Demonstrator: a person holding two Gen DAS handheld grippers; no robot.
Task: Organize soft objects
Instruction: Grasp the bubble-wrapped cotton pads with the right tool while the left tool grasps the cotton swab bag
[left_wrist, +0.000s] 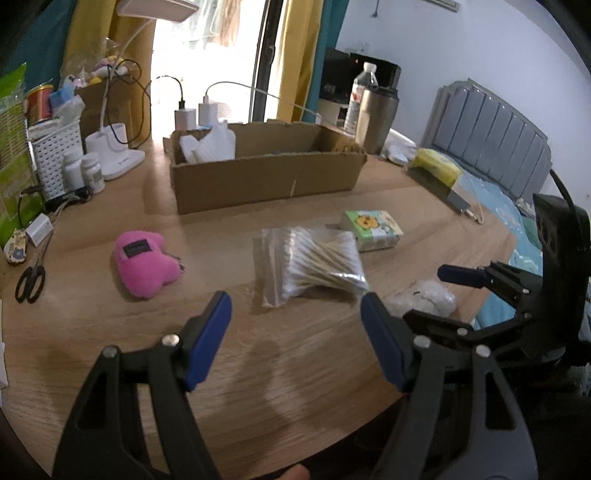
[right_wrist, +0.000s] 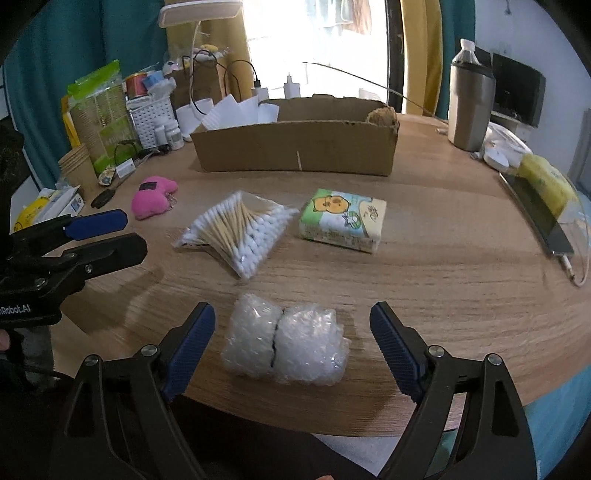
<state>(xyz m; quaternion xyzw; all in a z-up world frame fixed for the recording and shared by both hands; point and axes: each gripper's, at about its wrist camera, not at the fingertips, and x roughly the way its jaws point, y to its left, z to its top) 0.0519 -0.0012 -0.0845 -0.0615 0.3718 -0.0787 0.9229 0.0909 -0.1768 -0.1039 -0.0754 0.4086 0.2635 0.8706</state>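
Soft objects mostly wait on the wooden table (right_wrist: 424, 258): pink plush (right_wrist: 153, 197) far left, cotton swab bag (right_wrist: 236, 232), tissue pack (right_wrist: 343, 219), bubble-wrap bundle (right_wrist: 286, 345) nearest. Cardboard box (right_wrist: 295, 147) behind holds only white items. Left gripper (left_wrist: 295, 317) and right gripper (right_wrist: 291, 332) are both spread wide, empty.

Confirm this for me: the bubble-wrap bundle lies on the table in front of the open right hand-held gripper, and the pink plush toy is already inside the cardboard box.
Not quite. The pink plush toy lies on the table, outside the cardboard box, as the right wrist view shows. The bubble-wrap bundle does lie before the open right hand-held gripper.
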